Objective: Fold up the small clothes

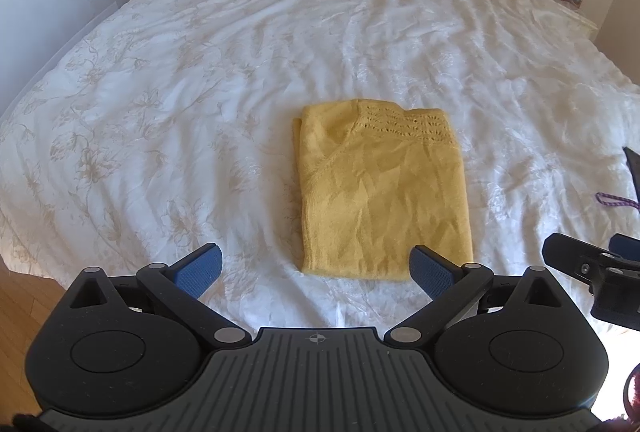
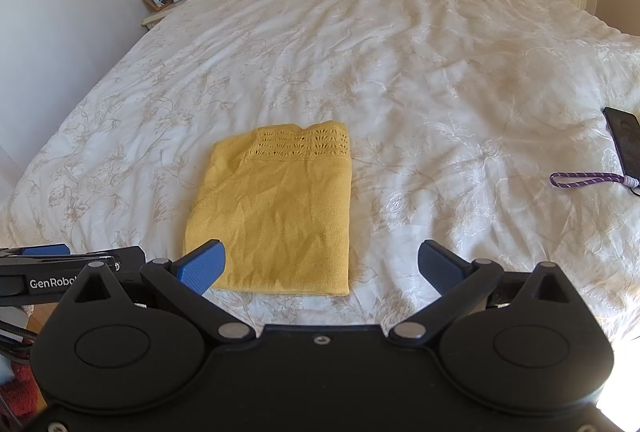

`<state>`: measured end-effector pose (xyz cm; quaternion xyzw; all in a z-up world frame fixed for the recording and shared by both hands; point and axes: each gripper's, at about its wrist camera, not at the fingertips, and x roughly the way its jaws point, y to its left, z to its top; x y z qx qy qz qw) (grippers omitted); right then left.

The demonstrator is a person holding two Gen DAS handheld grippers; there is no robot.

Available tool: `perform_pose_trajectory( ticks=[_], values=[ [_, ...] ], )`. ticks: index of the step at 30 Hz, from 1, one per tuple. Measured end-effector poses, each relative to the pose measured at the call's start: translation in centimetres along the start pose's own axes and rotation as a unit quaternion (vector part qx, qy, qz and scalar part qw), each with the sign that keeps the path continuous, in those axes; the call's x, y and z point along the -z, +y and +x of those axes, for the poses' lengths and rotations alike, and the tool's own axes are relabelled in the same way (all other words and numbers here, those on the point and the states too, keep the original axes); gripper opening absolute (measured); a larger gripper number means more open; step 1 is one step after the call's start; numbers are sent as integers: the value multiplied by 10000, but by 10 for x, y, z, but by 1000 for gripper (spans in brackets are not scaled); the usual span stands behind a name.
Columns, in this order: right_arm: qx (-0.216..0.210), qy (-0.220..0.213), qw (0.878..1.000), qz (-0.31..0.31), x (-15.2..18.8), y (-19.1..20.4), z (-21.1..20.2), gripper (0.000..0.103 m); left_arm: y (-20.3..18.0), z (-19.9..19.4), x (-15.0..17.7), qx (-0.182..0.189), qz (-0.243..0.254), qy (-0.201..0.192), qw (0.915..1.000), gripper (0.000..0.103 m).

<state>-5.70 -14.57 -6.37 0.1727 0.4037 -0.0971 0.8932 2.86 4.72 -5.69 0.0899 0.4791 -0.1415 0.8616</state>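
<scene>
Both claws (image 1: pixel 316 272) (image 2: pixel 320 268) spread; sweater (image 1: pixel 380 191) edges squared.

"GenRobo" on left tongs (image 2: pixel 44 252)

left gripper (image 1: pixel 316 270): jaws spread wide, gripping nothing
right gripper (image 2: pixel 322 268): jaws spread wide, empty, level beside the left

We see the bed (image 2: pixel 400 51) under a white floral cover, the folded yellow knit (image 2: pixel 276 216) near its middle, a black phone (image 2: pixel 626 141) and purple strap (image 2: pixel 586 179) at three o'clock.
</scene>
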Motion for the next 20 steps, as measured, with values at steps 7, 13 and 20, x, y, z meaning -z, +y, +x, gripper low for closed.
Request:
perform_pose_trajectory(
  ticks=[7,13,20],
  values=[
    [-30,18,10000,7,-1,-1,2,102,-2,1,1,-21,-1,3,10000,101],
    [-59,38,10000,9,-2,0,4,102,-1,2,2,-24,8,-37,10000,101],
    [-86,49,9999,21,-2,1,5,102,-4,2,1,22,33,-57,10000,101]
  ],
)
